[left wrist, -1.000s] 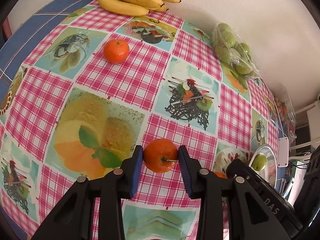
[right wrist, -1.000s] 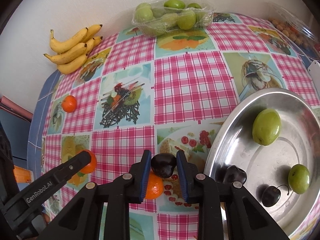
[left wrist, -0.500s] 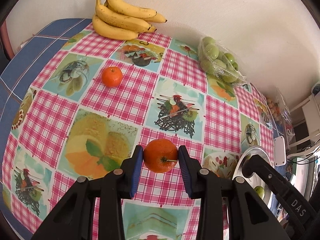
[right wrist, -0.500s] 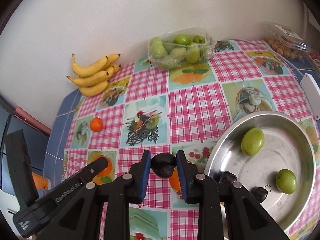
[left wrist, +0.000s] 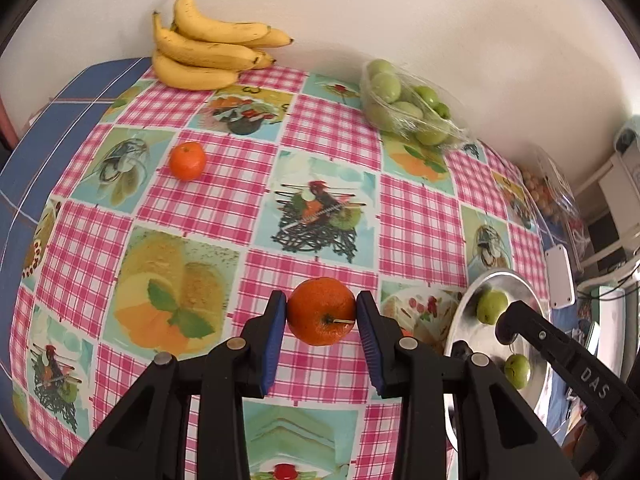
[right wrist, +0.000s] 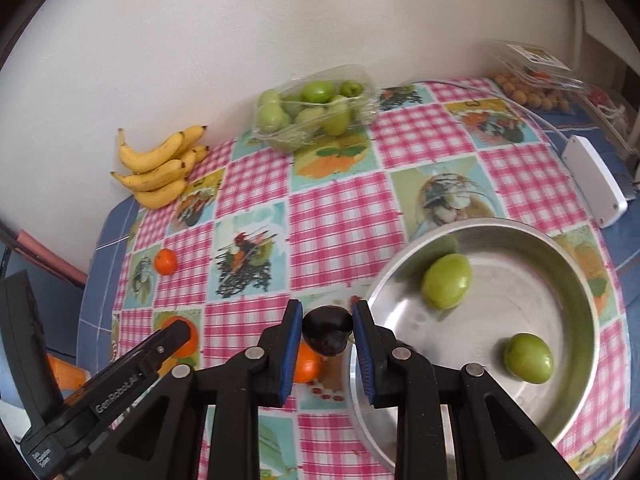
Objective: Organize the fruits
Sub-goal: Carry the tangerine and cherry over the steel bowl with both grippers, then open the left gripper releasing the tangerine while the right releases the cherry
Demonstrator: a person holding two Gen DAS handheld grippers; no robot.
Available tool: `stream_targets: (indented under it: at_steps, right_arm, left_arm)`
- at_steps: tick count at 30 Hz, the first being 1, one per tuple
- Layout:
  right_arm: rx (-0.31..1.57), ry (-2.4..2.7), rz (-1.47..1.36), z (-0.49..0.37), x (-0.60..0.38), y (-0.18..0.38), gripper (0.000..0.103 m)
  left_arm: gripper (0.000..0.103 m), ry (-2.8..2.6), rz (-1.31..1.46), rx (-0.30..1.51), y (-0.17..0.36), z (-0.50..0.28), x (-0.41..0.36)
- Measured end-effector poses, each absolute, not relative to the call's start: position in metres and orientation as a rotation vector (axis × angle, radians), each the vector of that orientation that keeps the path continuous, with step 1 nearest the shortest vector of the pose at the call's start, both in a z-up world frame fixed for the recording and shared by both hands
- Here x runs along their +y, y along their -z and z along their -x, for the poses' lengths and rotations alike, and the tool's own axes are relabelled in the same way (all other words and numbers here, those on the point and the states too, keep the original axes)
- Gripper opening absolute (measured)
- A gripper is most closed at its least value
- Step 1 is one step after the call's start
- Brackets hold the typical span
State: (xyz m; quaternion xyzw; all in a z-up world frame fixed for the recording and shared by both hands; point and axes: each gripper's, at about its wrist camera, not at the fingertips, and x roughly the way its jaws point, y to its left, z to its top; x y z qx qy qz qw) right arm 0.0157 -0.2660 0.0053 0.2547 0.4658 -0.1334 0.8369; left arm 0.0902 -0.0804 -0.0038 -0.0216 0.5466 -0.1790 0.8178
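Observation:
My left gripper (left wrist: pixel 321 314) is shut on an orange tangerine (left wrist: pixel 320 310), held above the checked tablecloth. My right gripper (right wrist: pixel 327 330) is shut on a dark cherry (right wrist: pixel 326 330), just left of the metal bowl's rim (right wrist: pixel 400 264). Two green plums (right wrist: pixel 447 280) (right wrist: pixel 528 357) lie in that bowl. In the right wrist view the left gripper's arm (right wrist: pixel 120 376) crosses the lower left, and an orange fruit (right wrist: pixel 306 366) shows below the cherry. A second tangerine (left wrist: pixel 187 160) rests on the cloth, far left. In the left wrist view the bowl (left wrist: pixel 464 312) sits at the right.
A bunch of bananas (left wrist: pixel 208 52) lies against the wall at the back. A wrapped tray of green plums (left wrist: pixel 404 100) stands to its right. A white box (right wrist: pixel 596 178) and a clear pack of small orange fruits (right wrist: pixel 532 88) sit at the far right.
Both grippers have risen with their fruit, so more of the table and wall shows. The bowl now lies lower and further right of the cherry.

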Motion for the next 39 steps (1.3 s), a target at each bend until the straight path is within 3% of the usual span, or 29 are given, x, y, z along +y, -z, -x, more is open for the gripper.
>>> stream_targets:
  at_steps: [20,39]
  right_arm:
    - [0.997,0.508,-0.681,0.04,-0.358,0.022,0.028]
    - [1.059,0.513,-0.741,0.039,-0.369,0.054,0.029]
  left_arm:
    - [0.037,0.676,-0.271,1.119,0.01,-0.008,-0.214]
    - [0.038,0.743,-0.238,1.208,0.038,-0.004,-0.233]
